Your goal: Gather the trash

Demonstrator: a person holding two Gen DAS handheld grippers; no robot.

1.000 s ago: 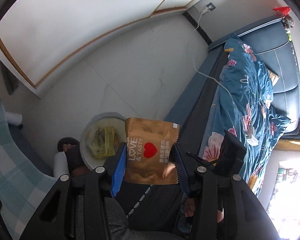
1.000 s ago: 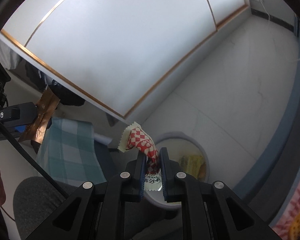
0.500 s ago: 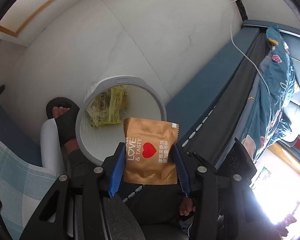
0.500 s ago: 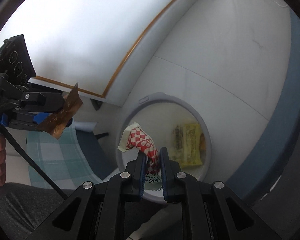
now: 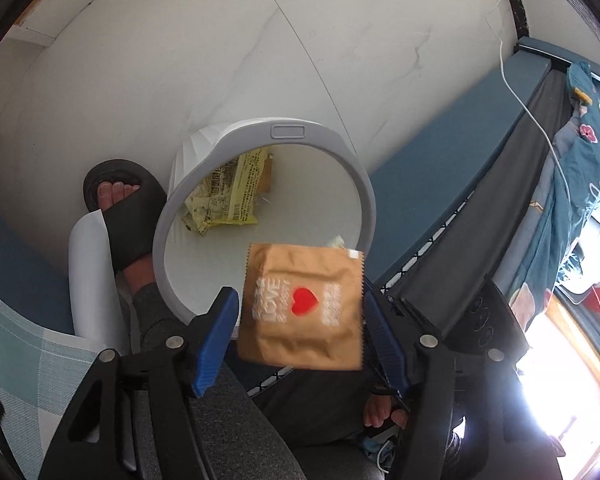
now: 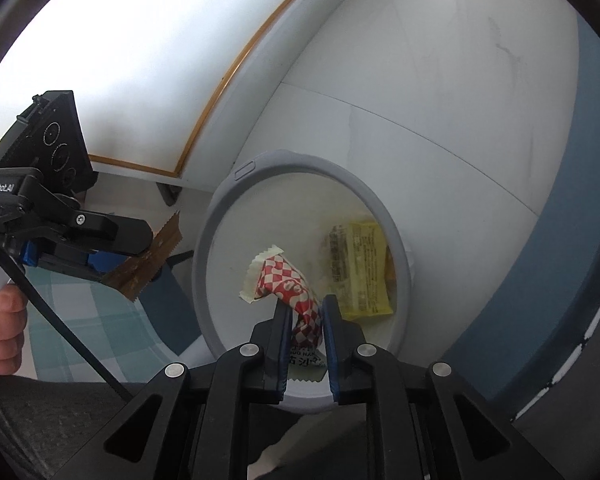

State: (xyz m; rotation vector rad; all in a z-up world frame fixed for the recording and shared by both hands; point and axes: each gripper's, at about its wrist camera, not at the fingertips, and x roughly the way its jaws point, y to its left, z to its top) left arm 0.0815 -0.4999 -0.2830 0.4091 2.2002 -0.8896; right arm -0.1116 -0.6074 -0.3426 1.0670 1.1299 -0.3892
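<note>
Left wrist view: the left gripper [image 5: 300, 308] points down over a round white trash bin [image 5: 362, 184] with a grey rim. Its blue-padded jaws have just been opening and now stand apart, with a brown snack packet [image 5: 302, 308] between them; gaps show along both of the packet's edges, so the pads no longer press on it. This packet is flat and square, with crimped edges, a red heart and blurred white lettering. One crumpled yellow wrapper [image 5: 226, 196] with dark print lies on the bin's floor. A foot in a black slide sandal [image 5: 120, 208] stands just beside the bin, near the side of a blue bed [image 5: 432, 168]. Right wrist view: the right gripper [image 6: 306, 312] hangs over the same bin, its jaws having just eased apart slightly, though they look still closed on a twisted red-and-white checkered wrapper [image 6: 288, 284] with a pale crimped end. Three pieces of trash in all: one brown, one checkered, one yellow.
</note>
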